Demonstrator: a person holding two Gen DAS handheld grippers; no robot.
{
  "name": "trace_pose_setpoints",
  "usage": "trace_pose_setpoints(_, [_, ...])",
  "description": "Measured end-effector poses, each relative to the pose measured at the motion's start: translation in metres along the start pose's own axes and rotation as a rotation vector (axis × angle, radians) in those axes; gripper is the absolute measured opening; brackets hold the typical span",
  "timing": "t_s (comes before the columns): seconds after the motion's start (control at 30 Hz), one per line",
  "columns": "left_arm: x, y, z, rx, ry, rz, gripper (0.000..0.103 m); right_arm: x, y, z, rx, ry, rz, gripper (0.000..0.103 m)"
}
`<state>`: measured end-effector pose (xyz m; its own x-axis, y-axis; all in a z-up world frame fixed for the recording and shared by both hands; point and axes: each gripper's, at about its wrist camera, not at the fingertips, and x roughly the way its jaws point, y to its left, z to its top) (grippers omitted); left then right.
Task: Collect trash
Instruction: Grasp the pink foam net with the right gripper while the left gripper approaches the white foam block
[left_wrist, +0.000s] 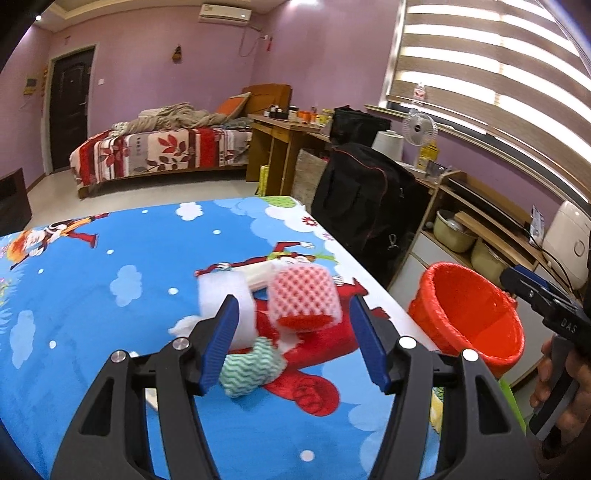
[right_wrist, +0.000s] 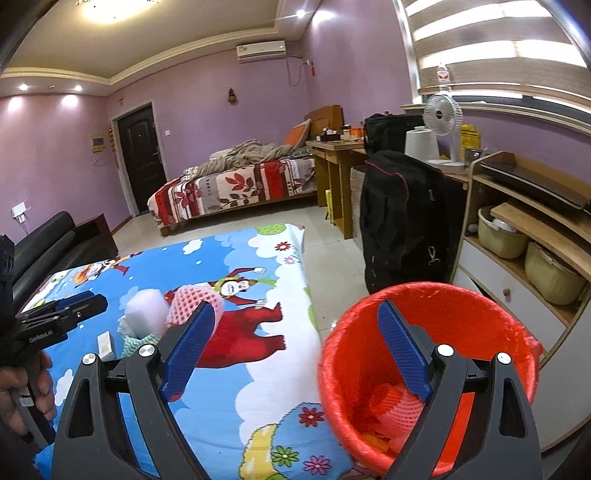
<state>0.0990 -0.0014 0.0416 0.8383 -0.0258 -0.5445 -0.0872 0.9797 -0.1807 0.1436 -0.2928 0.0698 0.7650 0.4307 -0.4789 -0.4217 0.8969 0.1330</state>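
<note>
Left gripper (left_wrist: 291, 321): jaws wide, nothing held; poised low over the trash heap on the cartoon-print cloth (left_wrist: 92, 295).
Nearest piece: green-and-white wavy rag (left_wrist: 251, 367), lying between the blue pads, closer to the left pad.
Behind it: white foam block (left_wrist: 227, 295) and pink foam net sleeve (left_wrist: 303, 301), touching each other; a white slab (left_wrist: 258, 275) tucked behind them.
Small white box (right_wrist: 105, 345): flat on the cloth, left of the heap.
Right gripper (right_wrist: 301, 349): jaws wide, empty, hanging over the near rim of the red bin (right_wrist: 509, 343).
Bin: beside the table's right edge, red liner; pink netting (right_wrist: 400, 406) and something orange already lie at the bottom.
Step, as I judge it: left takes the rag. Lower until both pads straddle it, close on the bunched middle, lift clear of the foam.
Writing: "GenRobot.AI" on the left gripper's body in the right view; "DAS" on the right gripper's in the left view. Yellow pack by the fan (right_wrist: 443, 114): illegible.
</note>
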Motion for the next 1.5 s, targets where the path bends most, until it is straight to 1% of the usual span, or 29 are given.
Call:
trace_pose_setpoints(0.37, [-0.004, 0.041, 0.003, -0.071, -0.011, 0.074, 0.060, 0.024, 0.030, 0.000, -0.034, 0.027, 0.053, 0.085])
trace_pose_setpoints(0.8, [-0.001, 0.058, 0.001, -0.099, -0.003, 0.100, 0.060, 0.065, 0.068, 0.006, -0.068, 0.074, 0.115, 0.085])
trace_pose_setpoints(1.13, [0.004, 0.069, 0.001, -0.121, 0.002, 0.110, 0.060, 0.116, 0.101, 0.004, -0.104, 0.155, 0.146, 0.085])
trace_pose_setpoints(1.5, [0.010, 0.083, 0.000, -0.151, 0.015, 0.121, 0.060, 0.163, 0.122, -0.002, -0.129, 0.245, 0.155, 0.085])
